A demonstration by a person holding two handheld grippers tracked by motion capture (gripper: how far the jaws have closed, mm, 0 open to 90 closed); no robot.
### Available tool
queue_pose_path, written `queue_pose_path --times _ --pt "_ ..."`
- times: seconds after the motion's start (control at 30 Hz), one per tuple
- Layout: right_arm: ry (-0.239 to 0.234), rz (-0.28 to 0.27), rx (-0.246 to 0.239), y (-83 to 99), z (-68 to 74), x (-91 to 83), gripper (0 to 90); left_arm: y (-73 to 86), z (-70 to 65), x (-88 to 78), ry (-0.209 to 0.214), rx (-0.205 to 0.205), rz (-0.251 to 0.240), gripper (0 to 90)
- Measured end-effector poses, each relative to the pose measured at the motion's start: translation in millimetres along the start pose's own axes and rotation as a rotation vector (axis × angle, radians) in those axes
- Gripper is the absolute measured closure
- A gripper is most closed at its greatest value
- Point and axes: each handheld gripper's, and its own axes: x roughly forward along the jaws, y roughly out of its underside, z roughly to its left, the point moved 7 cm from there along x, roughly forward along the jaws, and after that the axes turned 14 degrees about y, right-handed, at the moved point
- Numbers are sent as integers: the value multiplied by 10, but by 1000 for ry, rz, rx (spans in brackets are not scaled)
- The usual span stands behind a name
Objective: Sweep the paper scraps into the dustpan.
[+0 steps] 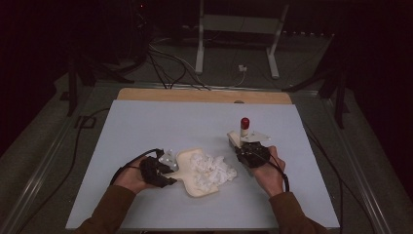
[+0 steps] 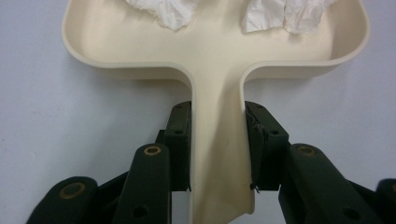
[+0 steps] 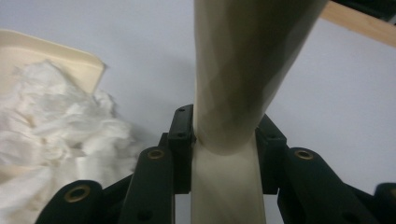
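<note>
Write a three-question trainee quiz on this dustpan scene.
1. True or false: the left gripper is shut on the dustpan handle.
2. What lies in the dustpan? A) crumpled white paper B) coins C) screws
3. Fill in: the right gripper is shut on the cream handle of a brush whose tip, in the high view, is ____.

Key: 1 true; 2 A; 3 red.

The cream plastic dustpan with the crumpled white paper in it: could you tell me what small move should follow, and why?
Probably sweep the last scraps in: the left gripper clamps the cream plastic dustpan by its handle, the right gripper holds the cream red-tipped brush, and some crumpled white paper spills over the open edge.
</note>
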Motion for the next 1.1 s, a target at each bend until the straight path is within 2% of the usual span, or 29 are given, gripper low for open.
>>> queue_pose_path --times 0.13,0.43,0.7,1.1 --pt "-21 12 11 -8 77 -12 673 -14 -1 6 -1 -6 1 669" --pt "-87 29 81 -62 287 -67 673 -38 -8 15 -3 -12 -3 668" --pt "-134 35 100 -130 493 -89 673 -49 -13 20 -8 -13 -13 669" --pt "-188 38 95 -215 772 -149 673 -88 -9 41 -5 -7 -19 669"
